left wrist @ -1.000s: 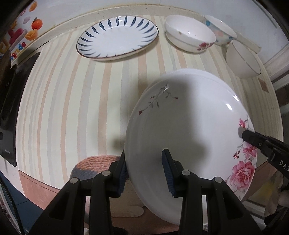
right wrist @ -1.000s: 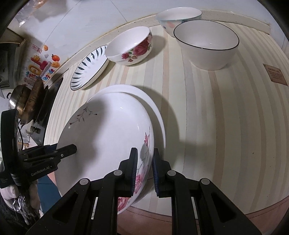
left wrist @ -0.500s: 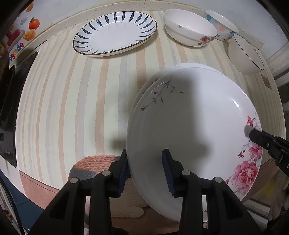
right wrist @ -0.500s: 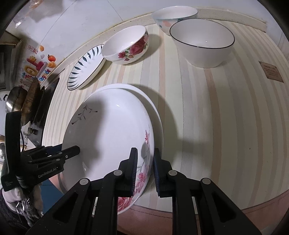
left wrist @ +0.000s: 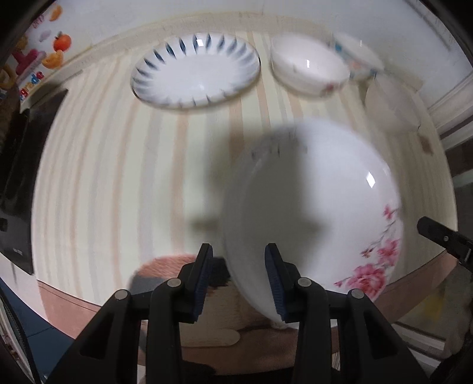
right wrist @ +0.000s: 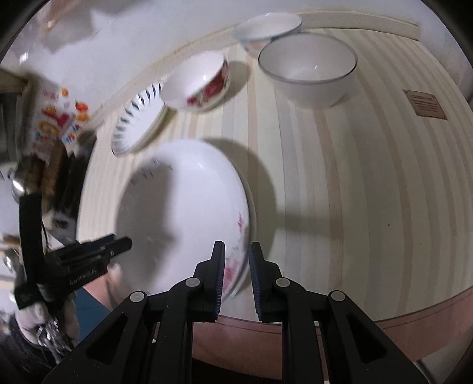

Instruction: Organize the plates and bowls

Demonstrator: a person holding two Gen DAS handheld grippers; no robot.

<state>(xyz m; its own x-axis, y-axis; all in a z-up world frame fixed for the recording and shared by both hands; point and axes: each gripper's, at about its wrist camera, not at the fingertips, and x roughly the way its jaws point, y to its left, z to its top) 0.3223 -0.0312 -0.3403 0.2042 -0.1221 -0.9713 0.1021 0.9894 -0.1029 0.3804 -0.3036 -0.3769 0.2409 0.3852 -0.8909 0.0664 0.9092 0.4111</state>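
A large white plate with pink flowers (left wrist: pixel 313 206) lies on the striped table, seemingly on another white plate whose rim barely shows (right wrist: pixel 252 201). My left gripper (left wrist: pixel 239 260) is open; the plate's near rim lies between its jaws without being pinched. My right gripper (right wrist: pixel 236 260) is open a little around the flowered rim (right wrist: pixel 233 265). A blue-patterned plate (left wrist: pixel 195 69) lies at the back. Three bowls stand at the back right: a rose bowl (right wrist: pixel 196 84), a small bowl (right wrist: pixel 267 29) and a plain white bowl (right wrist: pixel 309 69).
A dark stove top (left wrist: pixel 20 183) lies at the left edge. A woven mat (left wrist: pixel 168 265) sits by the table's front edge (right wrist: pixel 414 313). A brown label (right wrist: pixel 425 104) is on the table at the right. The back wall (left wrist: pixel 147 17) runs behind the dishes.
Both grippers have loosened on the flowered plate, and it has dropped flat onto the plate below. The views are blurred by motion as both grippers draw back.
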